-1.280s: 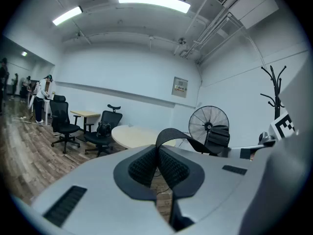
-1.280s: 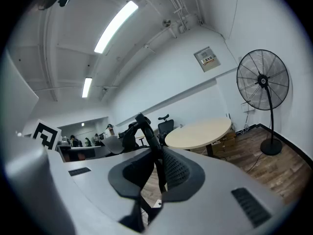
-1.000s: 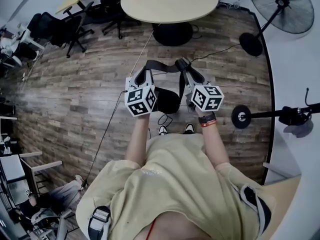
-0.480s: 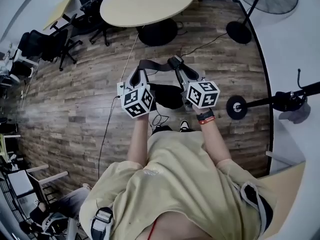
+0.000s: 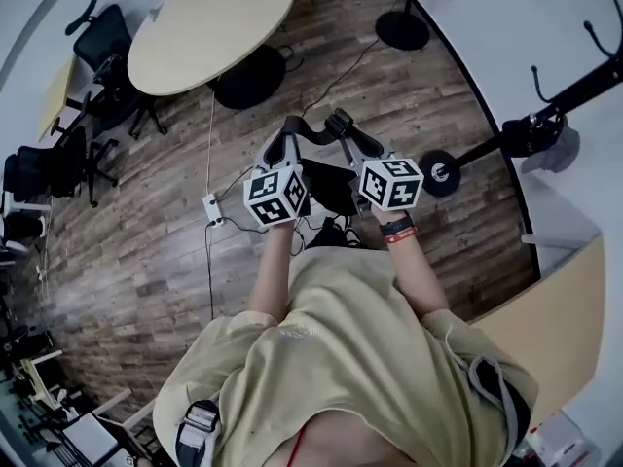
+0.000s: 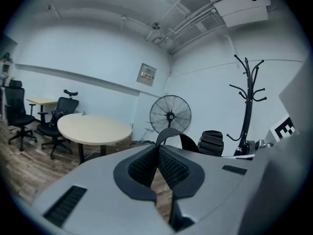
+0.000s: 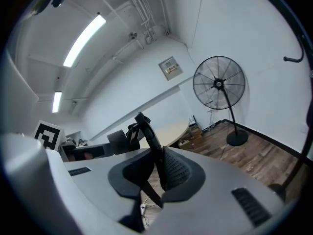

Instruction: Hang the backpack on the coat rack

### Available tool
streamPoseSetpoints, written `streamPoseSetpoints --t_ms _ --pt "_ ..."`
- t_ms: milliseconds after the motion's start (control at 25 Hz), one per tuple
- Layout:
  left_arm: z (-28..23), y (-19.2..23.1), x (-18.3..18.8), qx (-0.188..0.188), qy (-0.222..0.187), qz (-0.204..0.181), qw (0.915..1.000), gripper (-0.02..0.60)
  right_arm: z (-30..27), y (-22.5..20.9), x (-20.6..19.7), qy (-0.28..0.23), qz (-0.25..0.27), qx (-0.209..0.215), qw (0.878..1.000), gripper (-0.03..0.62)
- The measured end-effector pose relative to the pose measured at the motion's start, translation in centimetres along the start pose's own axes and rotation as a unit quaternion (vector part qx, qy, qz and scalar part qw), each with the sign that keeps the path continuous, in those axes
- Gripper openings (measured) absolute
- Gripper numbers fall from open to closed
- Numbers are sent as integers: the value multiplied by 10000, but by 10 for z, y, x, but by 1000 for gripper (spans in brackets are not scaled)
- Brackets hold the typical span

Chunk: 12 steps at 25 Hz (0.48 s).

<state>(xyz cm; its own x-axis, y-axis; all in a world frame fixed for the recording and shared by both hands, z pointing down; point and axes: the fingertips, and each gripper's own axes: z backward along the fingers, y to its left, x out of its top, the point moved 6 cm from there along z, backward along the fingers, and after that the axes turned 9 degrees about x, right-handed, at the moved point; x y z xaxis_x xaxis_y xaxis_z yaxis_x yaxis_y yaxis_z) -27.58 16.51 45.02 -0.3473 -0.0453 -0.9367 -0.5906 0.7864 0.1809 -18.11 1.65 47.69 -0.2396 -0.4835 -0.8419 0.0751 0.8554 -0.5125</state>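
A black backpack [image 5: 331, 188] hangs in front of the person, below both grippers, carried by its top strap [image 5: 313, 129]. My left gripper [image 5: 288, 129] is shut on the strap's left end, and my right gripper [image 5: 342, 125] is shut on its right end. In the left gripper view the strap [image 6: 169, 133] loops out from between the closed pads of the left gripper [image 6: 157, 153]. In the right gripper view the right gripper [image 7: 155, 168] pinches the strap [image 7: 149, 136], which stands up between its pads. The black coat rack [image 5: 545, 105] stands to the right by the white wall, also visible as the coat rack [image 6: 247, 106] in the left gripper view.
The coat rack's round base [image 5: 440, 173] sits on the wood floor close to my right. A round table [image 5: 209, 27] and office chairs [image 5: 102, 42] stand behind to the left. A pedestal fan [image 7: 219, 84] stands by the wall, and a power strip [image 5: 209, 207] with cables lies on the floor.
The person has turned and walked toward the coat rack: table and fan have slid away up and left, and the rack's base is nearer. Both grippers still hold the strap.
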Motion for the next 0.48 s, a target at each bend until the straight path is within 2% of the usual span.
streamPoseSetpoints --t_ms 200,480 --pt "-48 -46 -1 -934 218 -240 9951 25 35 -43 16 -495 -220 -1001 9935 64" --pt "-84 -100 0 -2068 450 -619 9754 26 70 -70 24 -1127 -497 -1997 9721 64"
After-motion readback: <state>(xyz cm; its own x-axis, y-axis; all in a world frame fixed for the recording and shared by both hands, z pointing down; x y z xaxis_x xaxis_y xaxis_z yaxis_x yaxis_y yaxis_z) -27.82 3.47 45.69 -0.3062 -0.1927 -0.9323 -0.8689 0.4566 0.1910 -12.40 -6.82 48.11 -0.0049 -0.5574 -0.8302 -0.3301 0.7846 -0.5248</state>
